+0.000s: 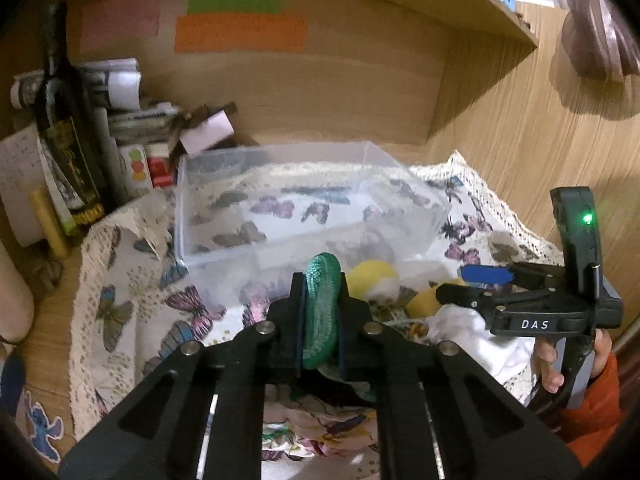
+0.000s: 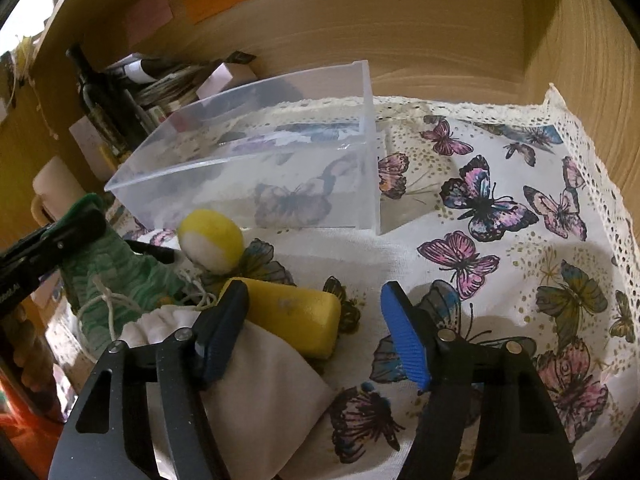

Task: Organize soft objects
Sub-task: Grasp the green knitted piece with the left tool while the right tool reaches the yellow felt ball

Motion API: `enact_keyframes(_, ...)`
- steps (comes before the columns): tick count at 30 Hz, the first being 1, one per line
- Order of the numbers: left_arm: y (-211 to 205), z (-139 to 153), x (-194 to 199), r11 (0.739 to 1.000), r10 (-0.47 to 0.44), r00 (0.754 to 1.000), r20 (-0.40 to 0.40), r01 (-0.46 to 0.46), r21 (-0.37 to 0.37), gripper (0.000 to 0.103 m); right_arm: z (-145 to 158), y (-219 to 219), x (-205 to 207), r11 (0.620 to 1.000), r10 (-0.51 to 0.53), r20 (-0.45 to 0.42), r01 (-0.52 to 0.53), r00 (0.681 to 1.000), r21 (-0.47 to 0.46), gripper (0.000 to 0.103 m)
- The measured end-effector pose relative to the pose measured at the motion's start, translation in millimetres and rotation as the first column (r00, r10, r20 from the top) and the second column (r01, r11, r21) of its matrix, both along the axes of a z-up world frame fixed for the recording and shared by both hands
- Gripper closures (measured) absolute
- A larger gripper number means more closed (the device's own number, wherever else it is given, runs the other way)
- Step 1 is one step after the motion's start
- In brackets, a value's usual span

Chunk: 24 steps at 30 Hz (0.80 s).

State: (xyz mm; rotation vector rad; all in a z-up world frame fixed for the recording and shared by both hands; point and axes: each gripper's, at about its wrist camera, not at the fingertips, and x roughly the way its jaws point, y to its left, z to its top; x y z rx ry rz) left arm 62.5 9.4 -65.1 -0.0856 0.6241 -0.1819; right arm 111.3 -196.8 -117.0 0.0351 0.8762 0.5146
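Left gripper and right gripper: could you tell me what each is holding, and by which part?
Left gripper is shut on the green knitted cloth, pinching a folded edge. Right gripper is open, holding nothing.

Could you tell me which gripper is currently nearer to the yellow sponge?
The right. The right gripper hangs open directly over the yellow sponge, while the left gripper sits farther off, shut on the green cloth.

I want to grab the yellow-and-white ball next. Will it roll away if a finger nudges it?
Probably. The yellow-and-white ball looks round and rests free on the butterfly cloth, so it may roll. Its fuzzy surface suggests felt: likely light, squashy, not slippery. The yellow sponge close beside it might stop it that way.
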Motion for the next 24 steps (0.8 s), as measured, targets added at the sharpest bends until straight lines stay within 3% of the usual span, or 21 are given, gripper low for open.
enact_keyframes(4,6,16,-3,1.0,0.022,0.998,0.054,-0.022,0.001,0.092,11,4,-1,1.0,-0.003,0.034,0.003,0.999,0.008,0.037)
enact_keyframes(10,26,38,-8,0.996,0.086,0.987,0.138,-0.086,-0.002,0.092,22,31,2,0.996,0.088,0.081,-0.088,0.993,-0.009,0.037)
enact_keyframes(17,43,46,-8,0.992,0.124,0.977,0.172,-0.125,-0.006,0.092,17,69,17,0.977,0.207,0.042,-0.205,0.977,-0.063,0.038)
enact_keyframes(19,45,46,-7,0.991,0.128,0.976,0.177,-0.131,0.004,0.092,10,77,20,0.973,0.223,0.021,-0.221,0.975,-0.073,0.047)
enact_keyframes(20,44,45,-7,0.991,0.129,0.975,0.179,-0.132,0.007,0.092,6,81,21,0.97,0.23,0.011,-0.229,0.973,-0.079,0.061)
enact_keyframes(24,47,45,-2,0.991,0.13,0.976,0.177,-0.132,0.004,0.092,-4,91,19,0.961,0.248,0.008,-0.245,0.969,-0.124,0.062)
